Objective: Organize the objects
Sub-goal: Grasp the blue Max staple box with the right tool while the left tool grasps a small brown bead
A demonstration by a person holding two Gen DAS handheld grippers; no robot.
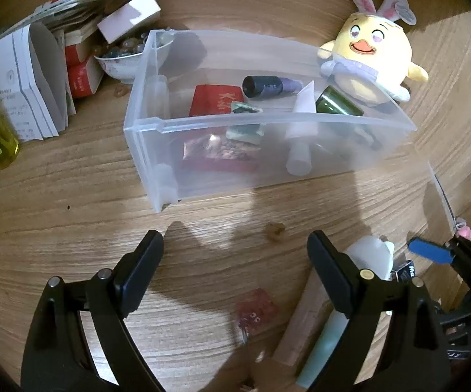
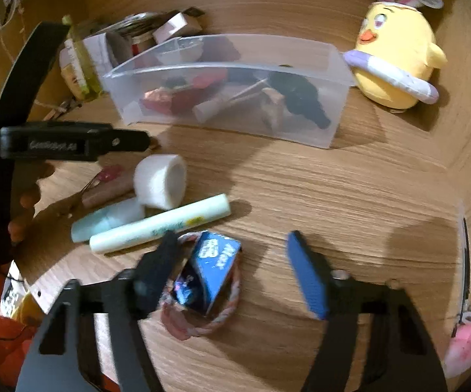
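A clear plastic bin (image 1: 157, 124) on the wooden table holds a red packet (image 1: 217, 99), a dark tube (image 1: 264, 86), a green bottle (image 1: 336, 103) and a white tube (image 1: 300, 137). My left gripper (image 1: 235, 254) hangs open over bare wood in front of the bin. My right gripper (image 2: 235, 271) is open around a small blue box (image 2: 217, 258) that lies inside a braided ring (image 2: 228, 313); the blue pad stands apart from the box. A white tape roll (image 2: 160, 181), a pale stick tube (image 2: 160, 225) and a light blue tube (image 2: 104, 222) lie just beyond.
A yellow plush chick (image 1: 372, 65) with bunny ears leans on the bin's far right corner. Papers (image 1: 29, 81), red boxes (image 1: 82, 78), a bowl of marbles (image 1: 121, 62) and a yellow bottle (image 1: 5, 143) crowd the left. A pink charm (image 2: 465, 343) on a cable lies at the right.
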